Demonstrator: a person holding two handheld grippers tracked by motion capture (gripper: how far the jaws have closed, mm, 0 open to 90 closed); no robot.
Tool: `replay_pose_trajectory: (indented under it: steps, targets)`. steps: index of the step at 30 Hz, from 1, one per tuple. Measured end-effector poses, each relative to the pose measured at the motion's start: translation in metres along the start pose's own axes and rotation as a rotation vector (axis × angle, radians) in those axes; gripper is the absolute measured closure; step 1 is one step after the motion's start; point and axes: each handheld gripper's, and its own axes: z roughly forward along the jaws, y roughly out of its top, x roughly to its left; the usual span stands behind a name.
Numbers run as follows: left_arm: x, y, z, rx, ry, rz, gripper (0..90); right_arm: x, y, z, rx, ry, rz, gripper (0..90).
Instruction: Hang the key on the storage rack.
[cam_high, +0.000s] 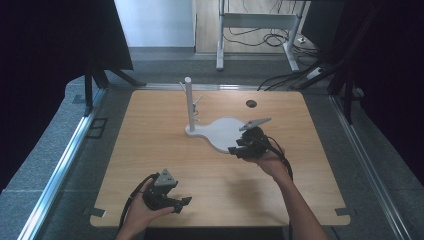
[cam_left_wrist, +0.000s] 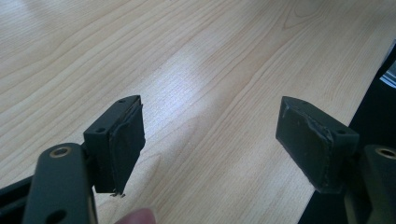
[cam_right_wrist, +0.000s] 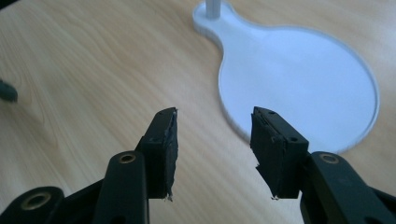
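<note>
Right tool (cam_right_wrist: 212, 140): your jaws stand apart, empty, at the near rim of the white stand base (cam_right_wrist: 299, 70).
Left tool (cam_left_wrist: 210, 140): jaws apart, over bare counter (cam_left_wrist: 196, 56).

High view: fixed above the near edge, facing forward and down over the whole counter (cam_high: 210, 170). Gripper views: riding low and close, looking along their own fingers. Shared by high and right gripper views: the white stand base (cam_right_wrist: 299, 79).

Parted fingers (cam_right_wrist: 161, 149), nothing between, near white stand base (cam_right_wrist: 299, 79).
</note>
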Motion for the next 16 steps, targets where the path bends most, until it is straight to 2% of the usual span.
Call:
replay_pose_trajectory:
  steps: [4,10,13,16]
  targets:
    - [0.001,0.0,-0.001,0.0,0.006,-0.003,24.2,0.003,-0.026,-0.003,-0.026,-0.019,-0.005,51.4]
    - [0.003,-0.001,0.0,0.004,0.014,-0.007,24.2,0.011,-0.059,-0.003,-0.052,-0.006,-0.004,51.4]
    - [0.004,-0.001,0.002,0.013,0.016,-0.007,24.2,0.011,-0.071,-0.002,-0.053,-0.007,0.005,50.7]
    - [0.003,-0.001,0.003,0.013,0.013,-0.006,24.2,0.009,-0.079,-0.004,-0.049,-0.028,0.017,48.4]
